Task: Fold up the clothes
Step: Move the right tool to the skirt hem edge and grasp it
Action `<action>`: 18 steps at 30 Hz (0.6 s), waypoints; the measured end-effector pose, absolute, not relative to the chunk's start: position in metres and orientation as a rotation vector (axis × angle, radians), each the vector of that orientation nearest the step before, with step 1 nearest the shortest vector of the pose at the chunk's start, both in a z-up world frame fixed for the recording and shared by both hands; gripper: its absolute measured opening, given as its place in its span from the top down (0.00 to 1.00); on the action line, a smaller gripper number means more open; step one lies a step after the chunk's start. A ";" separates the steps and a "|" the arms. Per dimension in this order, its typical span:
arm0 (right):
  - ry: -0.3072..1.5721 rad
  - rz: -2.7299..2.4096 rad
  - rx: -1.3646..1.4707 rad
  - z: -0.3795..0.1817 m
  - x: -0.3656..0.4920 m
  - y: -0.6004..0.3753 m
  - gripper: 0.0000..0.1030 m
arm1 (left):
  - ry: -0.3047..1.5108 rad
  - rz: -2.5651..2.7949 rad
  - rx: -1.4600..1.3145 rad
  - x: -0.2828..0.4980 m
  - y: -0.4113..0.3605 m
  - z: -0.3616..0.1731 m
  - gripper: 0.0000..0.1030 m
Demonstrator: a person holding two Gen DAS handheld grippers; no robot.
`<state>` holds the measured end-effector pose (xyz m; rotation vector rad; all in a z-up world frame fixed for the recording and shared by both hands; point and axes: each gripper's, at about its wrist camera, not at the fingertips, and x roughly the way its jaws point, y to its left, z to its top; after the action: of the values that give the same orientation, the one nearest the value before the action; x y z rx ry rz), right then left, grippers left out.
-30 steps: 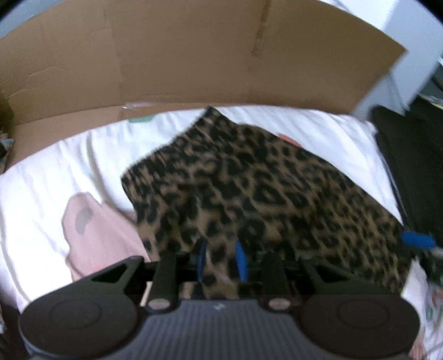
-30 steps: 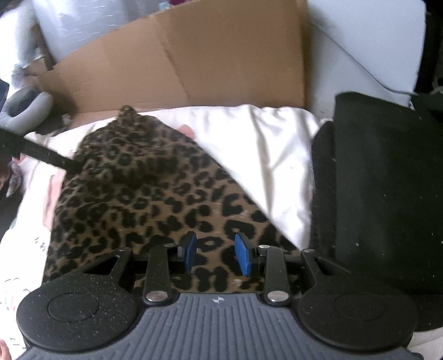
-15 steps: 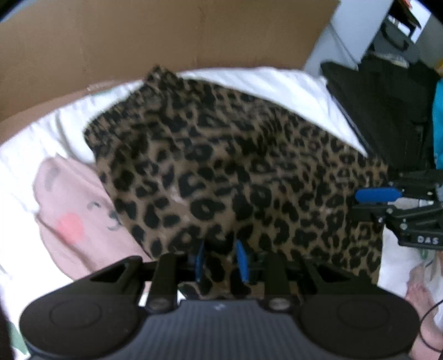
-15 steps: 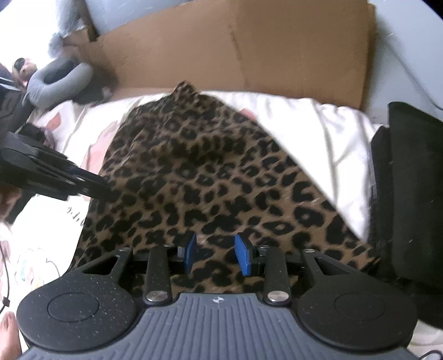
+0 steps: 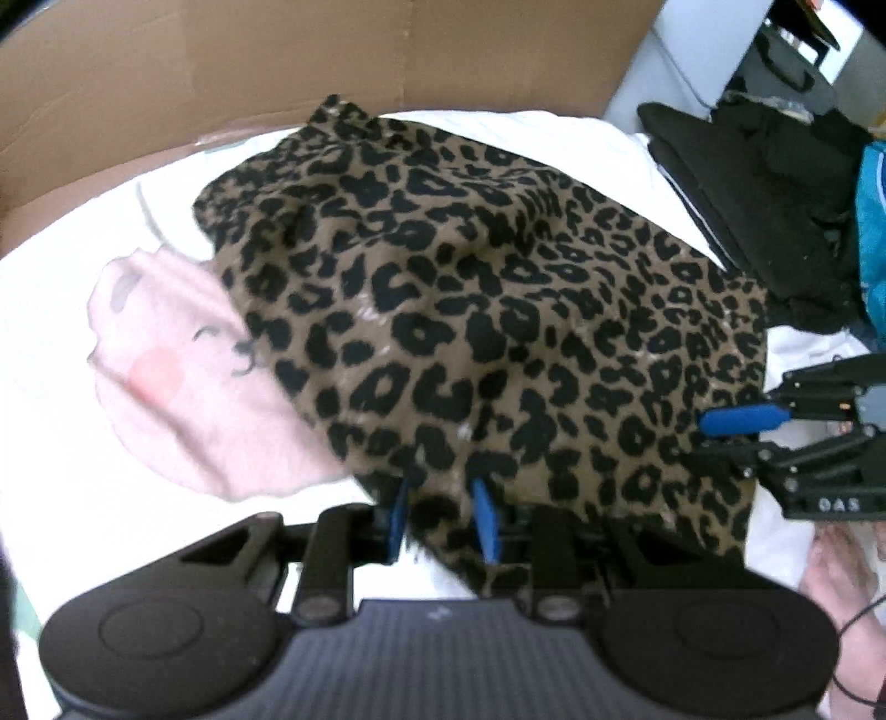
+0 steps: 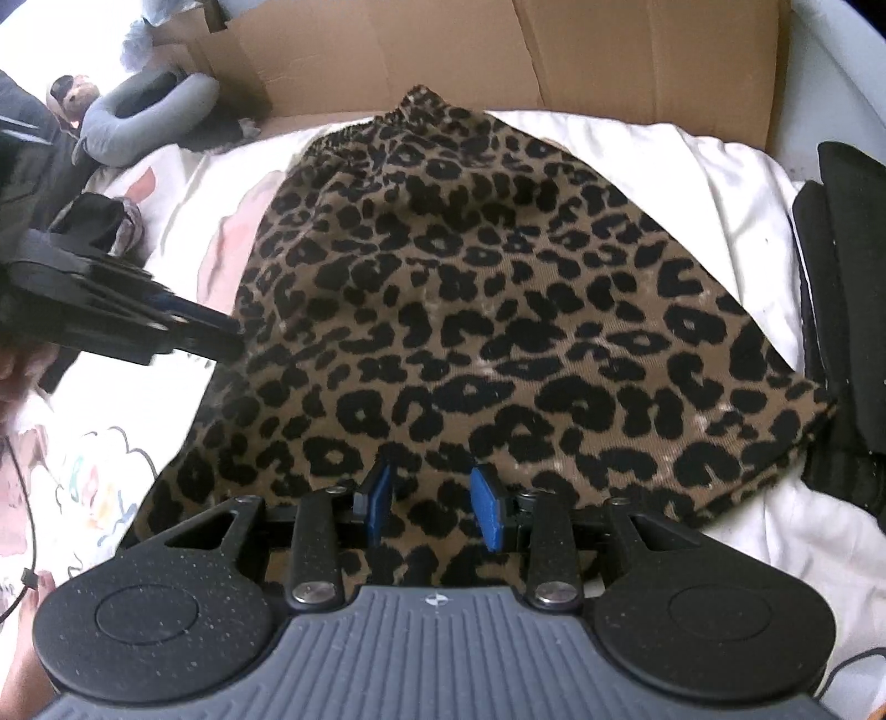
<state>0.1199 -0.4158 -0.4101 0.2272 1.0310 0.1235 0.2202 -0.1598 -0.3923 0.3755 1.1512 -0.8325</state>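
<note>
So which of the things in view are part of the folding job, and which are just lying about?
Part of the job:
leopard-print garment
left hand-held gripper
right hand-held gripper
white bedsheet it lies on

Lying about:
cardboard sheet
black clothing pile
grey neck pillow

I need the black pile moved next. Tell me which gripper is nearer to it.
Right. The right gripper sits at the leopard garment's edge beside the black pile; the left gripper is at the far edge.
</note>
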 end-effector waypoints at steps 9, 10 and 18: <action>1.047 0.188 0.239 -0.396 0.109 -0.405 0.59 | 1.248 -0.827 0.291 0.187 -0.103 -0.394 0.72; 1.049 0.195 0.240 -0.395 0.107 -0.404 0.59 | 1.263 -0.828 0.287 0.182 -0.097 -0.395 0.71; 1.041 0.289 0.228 -0.376 0.103 -0.386 0.59 | 1.320 -0.873 0.242 0.144 -0.073 -0.395 0.66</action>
<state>0.1026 -0.3863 -0.3765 0.2284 1.0410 0.2894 0.1442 -0.0735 -0.3948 0.2421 1.3204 -0.8731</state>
